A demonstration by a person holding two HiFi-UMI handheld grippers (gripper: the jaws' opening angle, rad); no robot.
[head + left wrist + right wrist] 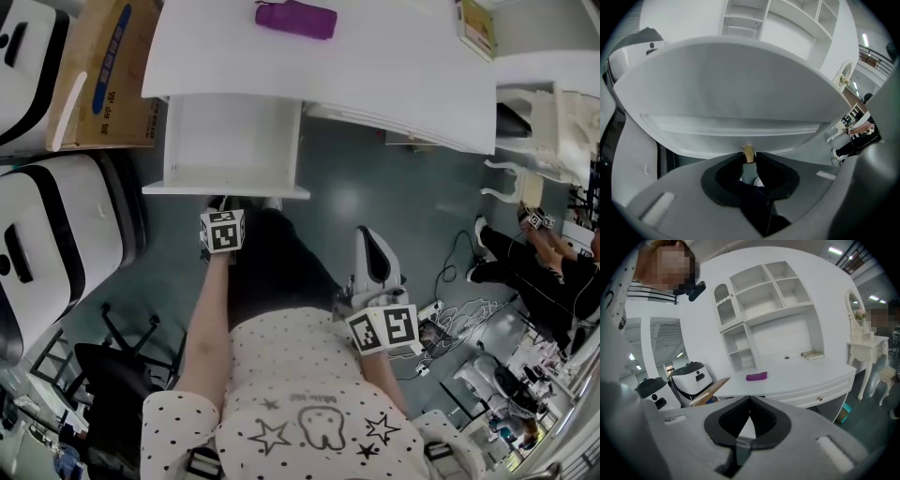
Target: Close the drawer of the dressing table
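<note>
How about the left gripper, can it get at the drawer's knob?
Yes, it looks so: the left gripper has the brass knob between its jaws, apparently pinched, and nothing blocks the open drawer.

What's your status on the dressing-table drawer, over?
Left gripper shut on gold knob. Right gripper shut, empty. Drawer pulled out, empty. Nothing seen blocking it.

**Nothing here you can read off**

You have blue print on the side of the cardboard box (pixel 103 75), but its letters are too small to make out. Your shirt (pixel 319 412) carries a tooth drawing among stars, with a short line of script above it that stays illegible. The left marker cube (pixel 223 232) and the right marker cube (pixel 384 330) show only black-and-white square codes, no letters or numbers.
</note>
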